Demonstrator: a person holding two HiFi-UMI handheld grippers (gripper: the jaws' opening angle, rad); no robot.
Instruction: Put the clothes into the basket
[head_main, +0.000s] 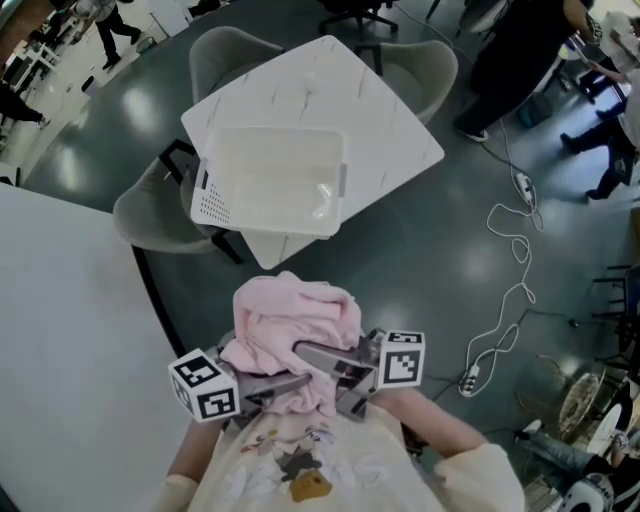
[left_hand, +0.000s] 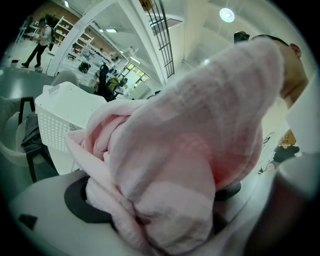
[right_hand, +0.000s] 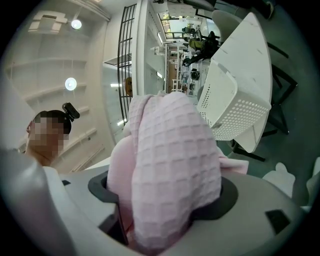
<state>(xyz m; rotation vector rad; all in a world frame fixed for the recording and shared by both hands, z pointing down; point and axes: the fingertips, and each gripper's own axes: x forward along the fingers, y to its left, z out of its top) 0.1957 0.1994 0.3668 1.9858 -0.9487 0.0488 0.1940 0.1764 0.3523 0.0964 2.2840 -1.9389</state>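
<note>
A bundled pink cloth (head_main: 290, 325) hangs in the air close to my body, held from both sides. My left gripper (head_main: 292, 382) is shut on its lower left part, and the pink cloth (left_hand: 185, 160) fills that gripper's view. My right gripper (head_main: 318, 356) is shut on the same pink cloth (right_hand: 170, 170), whose waffle weave bulges up between the jaws. The white perforated basket (head_main: 270, 180) stands empty on the white table (head_main: 390, 120) ahead, its wall also showing as the basket (right_hand: 230, 107) and the basket (left_hand: 60, 117).
Grey chairs (head_main: 160, 205) ring the table. A white cable (head_main: 510, 290) runs over the dark floor at the right to a power strip. A large white surface (head_main: 70, 350) lies at my left. People stand at the far right and upper left.
</note>
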